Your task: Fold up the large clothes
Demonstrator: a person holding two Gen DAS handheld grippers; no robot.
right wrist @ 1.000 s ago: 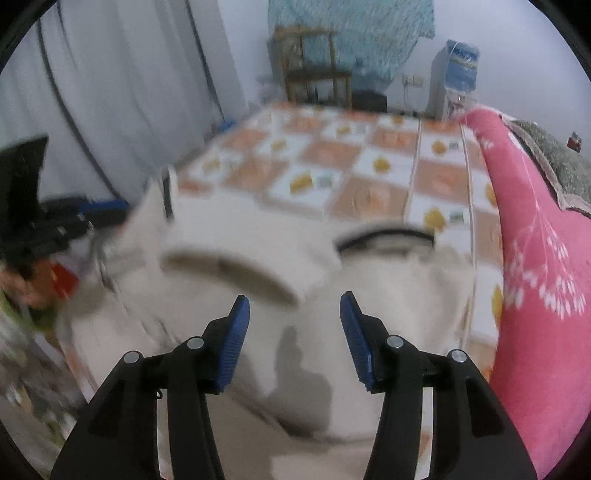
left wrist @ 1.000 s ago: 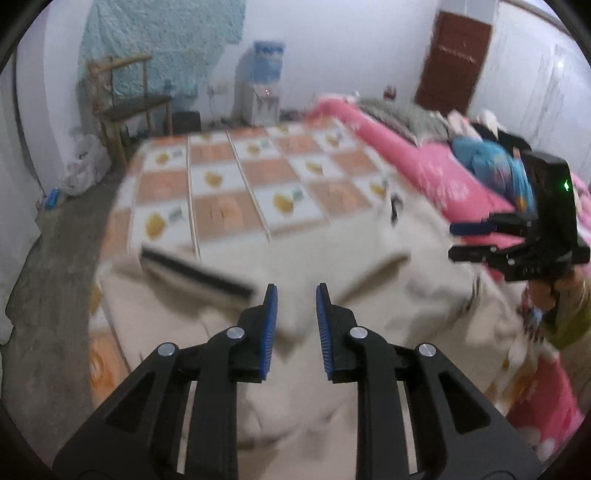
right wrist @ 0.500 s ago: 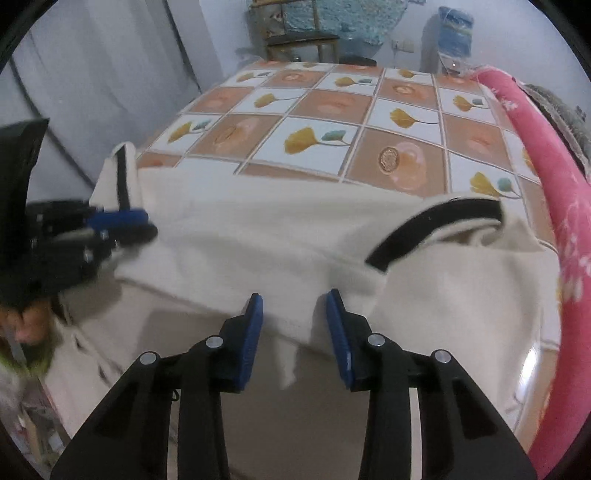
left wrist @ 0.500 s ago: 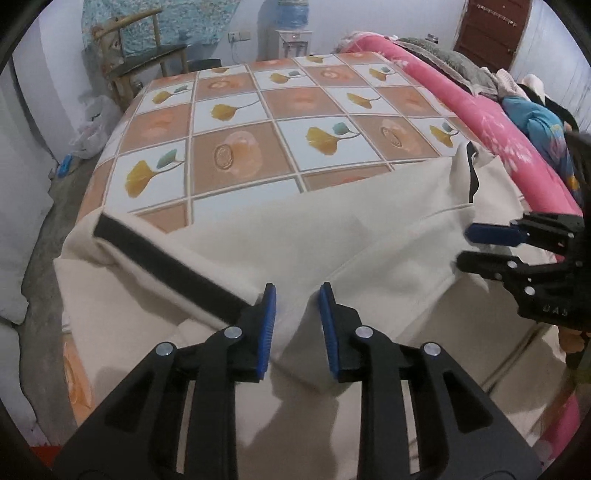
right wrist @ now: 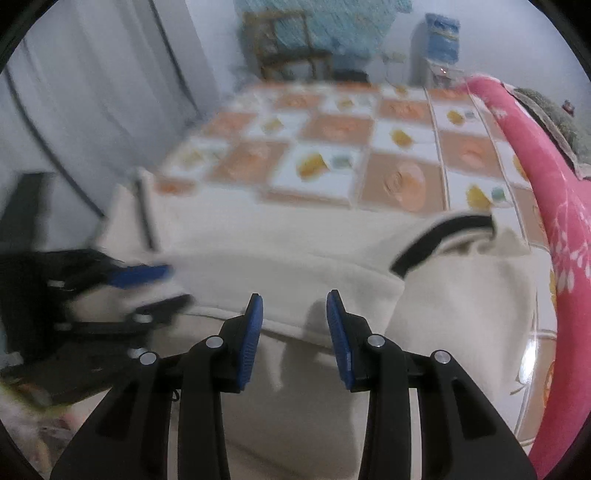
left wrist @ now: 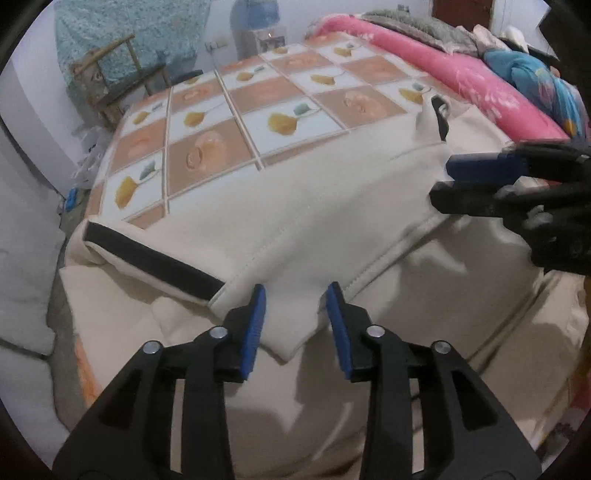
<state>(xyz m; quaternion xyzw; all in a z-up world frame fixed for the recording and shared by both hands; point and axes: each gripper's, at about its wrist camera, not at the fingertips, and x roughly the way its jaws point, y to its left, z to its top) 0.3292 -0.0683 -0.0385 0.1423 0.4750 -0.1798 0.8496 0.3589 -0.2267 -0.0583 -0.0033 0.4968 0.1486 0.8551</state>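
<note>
A large cream garment [left wrist: 295, 221] with black cuffs lies folded on the bed, its folded-over upper layer ending in a hem near me. One black cuff [left wrist: 151, 262] lies at the left, another [left wrist: 439, 114] at the far right. My left gripper [left wrist: 295, 317] is open, its blue pads on either side of the hem's corner, holding nothing. My right gripper [right wrist: 295, 321] is open over the same hem [right wrist: 295, 269] and also shows in the left wrist view [left wrist: 476, 181]. A black cuff [right wrist: 439, 240] curls at the right.
The bed has an orange and white tiled sheet [left wrist: 280, 92]. A pink quilt [left wrist: 443, 74] runs along the right side. A wooden chair [left wrist: 122, 77] and a water dispenser [left wrist: 258, 22] stand by the far wall. A grey curtain [right wrist: 92, 92] hangs at the left.
Both grippers have opened wider and let the folded layer rest on the garment. The right wrist view has become blurred with motion.
</note>
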